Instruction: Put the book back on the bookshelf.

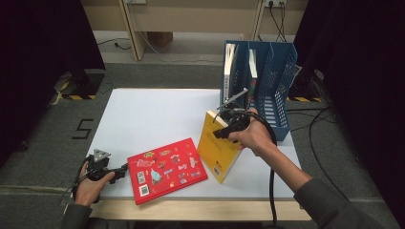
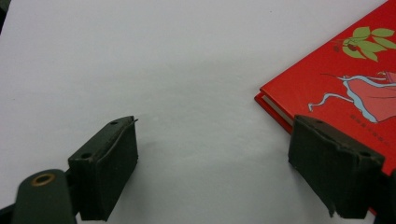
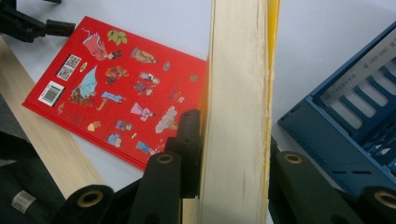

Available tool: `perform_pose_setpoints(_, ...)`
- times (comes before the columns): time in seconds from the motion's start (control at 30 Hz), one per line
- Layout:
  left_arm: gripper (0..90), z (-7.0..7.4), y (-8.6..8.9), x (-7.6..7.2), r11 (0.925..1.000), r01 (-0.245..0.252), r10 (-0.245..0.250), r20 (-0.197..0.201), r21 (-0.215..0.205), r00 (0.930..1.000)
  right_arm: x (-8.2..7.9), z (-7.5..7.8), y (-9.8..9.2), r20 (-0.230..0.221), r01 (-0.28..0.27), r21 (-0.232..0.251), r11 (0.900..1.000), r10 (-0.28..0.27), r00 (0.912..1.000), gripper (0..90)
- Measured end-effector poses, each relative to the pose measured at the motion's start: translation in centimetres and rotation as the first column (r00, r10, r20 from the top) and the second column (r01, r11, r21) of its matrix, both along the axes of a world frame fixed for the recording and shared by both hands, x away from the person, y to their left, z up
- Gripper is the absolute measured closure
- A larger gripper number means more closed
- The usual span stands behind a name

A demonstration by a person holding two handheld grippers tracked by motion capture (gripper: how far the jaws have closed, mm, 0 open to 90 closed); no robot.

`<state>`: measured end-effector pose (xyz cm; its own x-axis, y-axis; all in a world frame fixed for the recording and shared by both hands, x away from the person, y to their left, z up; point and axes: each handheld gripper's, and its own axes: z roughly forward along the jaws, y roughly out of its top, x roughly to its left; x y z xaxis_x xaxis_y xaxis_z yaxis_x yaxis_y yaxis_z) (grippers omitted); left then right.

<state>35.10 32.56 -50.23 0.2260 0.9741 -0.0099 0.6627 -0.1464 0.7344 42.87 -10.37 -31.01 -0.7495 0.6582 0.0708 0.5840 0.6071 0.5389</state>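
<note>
You're working in a lab-style recording bay: a white tabletop [image 1: 148, 114] on grey carpet, black curtains [image 1: 43, 57] closing both sides, and hazard-striped floor tape [image 1: 71, 97]. Cables [image 1: 315, 124] trail across the floor to wall sockets [image 1: 274, 4], and a taped "5" [image 1: 82, 129] marks your station.

Yellow book [image 3: 236, 112]: top and bottom cut off by frame edges in right gripper view; cover hidden there, just page edges showing. In high view its upper corner sits behind the right hand [image 1: 253, 136]. Right gripper [image 1: 228, 125] pads mostly masked by hand and book. Red book [image 2: 343, 88]: cut off at right edge in left gripper view. Blue file rack [image 3: 355, 126]: cropped at right. Cover text, QR codes too small to read. Books in rack: titles illegible.
</note>
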Motion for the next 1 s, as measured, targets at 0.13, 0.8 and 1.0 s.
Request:
perform_pose_setpoints(0.13,15.0,0.0,0.0,0.0,1.0,0.002,-0.002,0.001,0.001,1.0,-0.3,0.2,-0.2,0.002,-0.013,0.014,1.0,0.013,0.9999,74.4)
perform_pose_setpoints(0.8,14.7,-0.1,0.0,0.0,1.0,0.008,-0.008,0.004,-0.005,1.0,-1.6,4.2,-3.2,0.117,0.026,0.058,0.998,-0.032,0.9927,75.0)
perform_pose_setpoints(1.0,14.7,-0.1,0.0,0.0,0.9999,0.009,-0.009,0.005,-0.005,0.9999,-1.9,5.8,-4.6,0.142,0.05,0.061,0.997,-0.059,0.9882,75.0)
